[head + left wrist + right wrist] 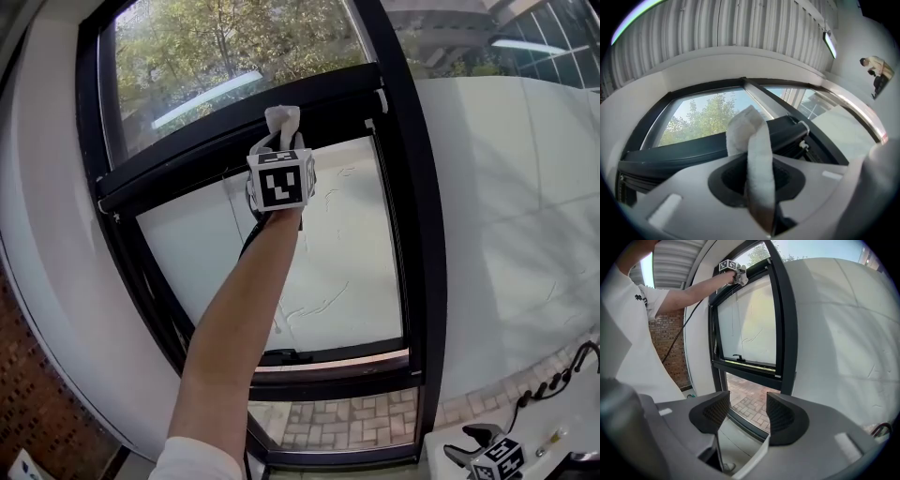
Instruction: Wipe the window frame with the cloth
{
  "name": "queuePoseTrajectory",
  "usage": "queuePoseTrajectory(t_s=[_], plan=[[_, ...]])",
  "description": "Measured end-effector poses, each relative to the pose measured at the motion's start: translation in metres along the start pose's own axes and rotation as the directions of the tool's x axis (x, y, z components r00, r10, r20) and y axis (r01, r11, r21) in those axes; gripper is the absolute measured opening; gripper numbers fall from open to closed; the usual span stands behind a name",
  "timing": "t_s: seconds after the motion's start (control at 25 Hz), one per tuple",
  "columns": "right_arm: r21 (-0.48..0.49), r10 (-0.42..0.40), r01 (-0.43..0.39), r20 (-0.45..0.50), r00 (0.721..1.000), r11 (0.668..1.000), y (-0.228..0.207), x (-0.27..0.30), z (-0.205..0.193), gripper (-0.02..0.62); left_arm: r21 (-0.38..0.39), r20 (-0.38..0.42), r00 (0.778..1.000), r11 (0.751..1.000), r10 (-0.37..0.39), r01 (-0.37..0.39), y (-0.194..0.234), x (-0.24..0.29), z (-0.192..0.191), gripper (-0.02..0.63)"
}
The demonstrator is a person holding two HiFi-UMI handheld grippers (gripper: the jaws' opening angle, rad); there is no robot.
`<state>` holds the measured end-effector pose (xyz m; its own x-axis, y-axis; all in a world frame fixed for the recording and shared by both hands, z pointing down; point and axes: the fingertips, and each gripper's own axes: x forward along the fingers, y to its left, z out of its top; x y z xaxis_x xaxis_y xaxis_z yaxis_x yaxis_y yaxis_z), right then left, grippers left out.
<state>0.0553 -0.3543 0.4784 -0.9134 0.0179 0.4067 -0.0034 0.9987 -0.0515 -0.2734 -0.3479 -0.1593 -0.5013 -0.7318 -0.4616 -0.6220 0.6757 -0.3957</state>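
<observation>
From 7 o'clock in the head view: a strip of brick wall [28, 403], then pale curved wall, then the black window frame [141, 173].

Near 12 o'clock, at the end of a raised bare arm [234, 328]: the left gripper [757, 185], clamped hard on the cloth [749, 136]. Pinches the white folded strip low down, leaving a loose loop above the jaws, right at the frame's horizontal crossbar. Cannot tell whether actually touching.

Looks light, soft and floppy. Likely to drape and bunch rather than push back, so calls for firm pressure into the rail. Best held as now, low on the fold, with a free pad left to meet the metal. Could snag or pull loose at the small white fitting [381, 99] near 1 o'clock.

Below the crossbar: a pale pane [337, 253] with faint marks, a dark handle [281, 356] at its foot, brick paving [347, 420] through the lowest glass. Trees [225, 47] through the top pane.

Further right: broad white wall [506, 216], smooth and bare. At 4 o'clock, a dark cable [553, 380].

At 5 o'clock, low and well apart from the window: the right gripper [747, 416], jaws spread, nothing between them.
</observation>
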Motion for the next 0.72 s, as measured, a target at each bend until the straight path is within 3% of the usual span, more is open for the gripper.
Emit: queuePoseTrajectory(t_s=[0.32,0.52,0.72], plan=[[0.049,-0.062,0.062,-0.005,0.998,0.997,-0.004,-0.020,-0.025,0.249,0.032,0.036,0.993,0.993,-0.117,0.116,-0.081,0.020,0.023,0.086],[0.084,-0.112,0.112,-0.009,0.994,0.990,-0.010,-0.038,-0.038,0.249,0.098,0.055,0.987,0.984,-0.151,0.145,-0.115,0.034,0.032,0.086],[0.117,-0.149,0.150,-0.019,0.989,0.982,-0.009,-0.049,-0.051,0.249,0.222,0.040,0.976,0.954,-0.216,0.202,-0.153,0.041,0.034,0.086]])
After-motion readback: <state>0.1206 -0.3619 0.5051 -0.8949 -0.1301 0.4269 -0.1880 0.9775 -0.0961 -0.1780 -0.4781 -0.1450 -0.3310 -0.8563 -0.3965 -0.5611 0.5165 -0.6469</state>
